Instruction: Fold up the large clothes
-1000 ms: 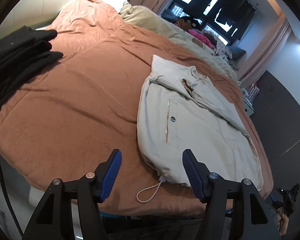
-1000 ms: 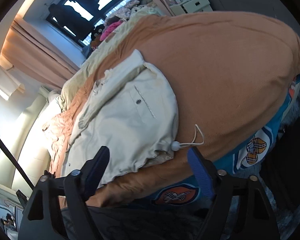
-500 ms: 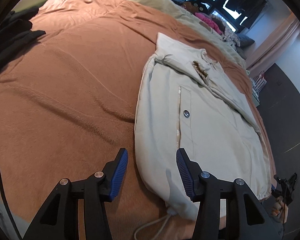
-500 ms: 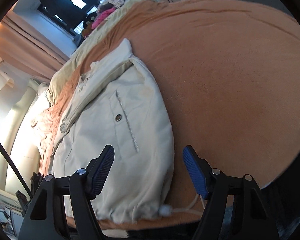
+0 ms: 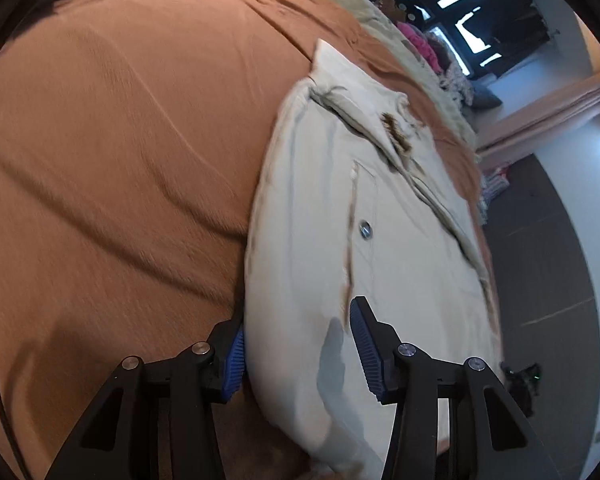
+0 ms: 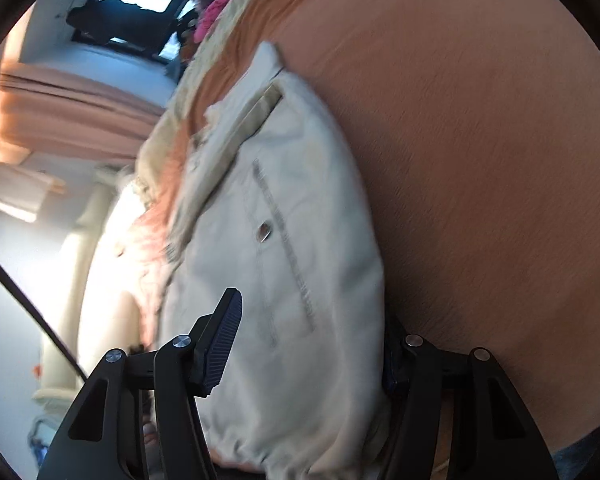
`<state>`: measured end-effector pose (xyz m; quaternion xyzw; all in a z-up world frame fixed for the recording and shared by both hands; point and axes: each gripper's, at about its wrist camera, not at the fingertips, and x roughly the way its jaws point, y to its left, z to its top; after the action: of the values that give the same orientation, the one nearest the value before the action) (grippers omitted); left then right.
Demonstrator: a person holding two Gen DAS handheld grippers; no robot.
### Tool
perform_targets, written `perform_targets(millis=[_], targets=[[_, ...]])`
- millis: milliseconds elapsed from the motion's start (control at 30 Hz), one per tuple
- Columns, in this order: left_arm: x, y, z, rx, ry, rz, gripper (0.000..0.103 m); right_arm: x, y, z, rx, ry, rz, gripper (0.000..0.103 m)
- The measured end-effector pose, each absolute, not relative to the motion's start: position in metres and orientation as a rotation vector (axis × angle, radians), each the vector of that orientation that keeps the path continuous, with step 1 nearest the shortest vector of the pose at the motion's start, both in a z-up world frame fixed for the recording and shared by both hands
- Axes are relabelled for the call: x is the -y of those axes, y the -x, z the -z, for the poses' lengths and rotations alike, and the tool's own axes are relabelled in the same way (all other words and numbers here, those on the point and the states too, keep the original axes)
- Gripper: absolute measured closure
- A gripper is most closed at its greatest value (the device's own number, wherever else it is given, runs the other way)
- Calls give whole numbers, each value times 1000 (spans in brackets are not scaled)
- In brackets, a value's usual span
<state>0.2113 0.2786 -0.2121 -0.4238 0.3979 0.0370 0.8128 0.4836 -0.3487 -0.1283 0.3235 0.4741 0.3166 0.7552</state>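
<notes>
A cream jacket (image 5: 340, 208) with snap-button pockets lies folded lengthwise on an orange bedspread (image 5: 120, 140). My left gripper (image 5: 296, 348) is open, its jaws straddling the jacket's left folded edge near the hem, one finger on the bedspread side and one over the fabric. The jacket also shows in the right wrist view (image 6: 292, 240). My right gripper (image 6: 308, 344) is open, its jaws straddling the jacket's right folded edge near the hem. The right finger's pad is mostly hidden behind the fabric.
A beige blanket (image 5: 380, 12) and a pile of colourful clothes (image 5: 424, 44) lie at the far side of the bed by the dark window (image 5: 480, 12). Dark floor (image 5: 548, 248) lies right of the bed. Curtains (image 6: 60, 112) hang at the left in the right wrist view.
Both grippers have moved forward and down onto the jacket's hem end. Their open jaws now straddle its two side edges. The drawcord has dropped out of sight.
</notes>
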Motion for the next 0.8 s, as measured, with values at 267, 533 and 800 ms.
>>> perform_targets(millis=[267,533,800], targets=[[-258,-193,212,-856,943,-85,73,350,-468,144,-1052,-719,-762,59],[-258,-177,182,-774,965,-96,97,365,-452,143,-970,-841,-725,100],[-259,-143,110,-626,961,-47,99,367,-413,82,-856,-806,-820,101]])
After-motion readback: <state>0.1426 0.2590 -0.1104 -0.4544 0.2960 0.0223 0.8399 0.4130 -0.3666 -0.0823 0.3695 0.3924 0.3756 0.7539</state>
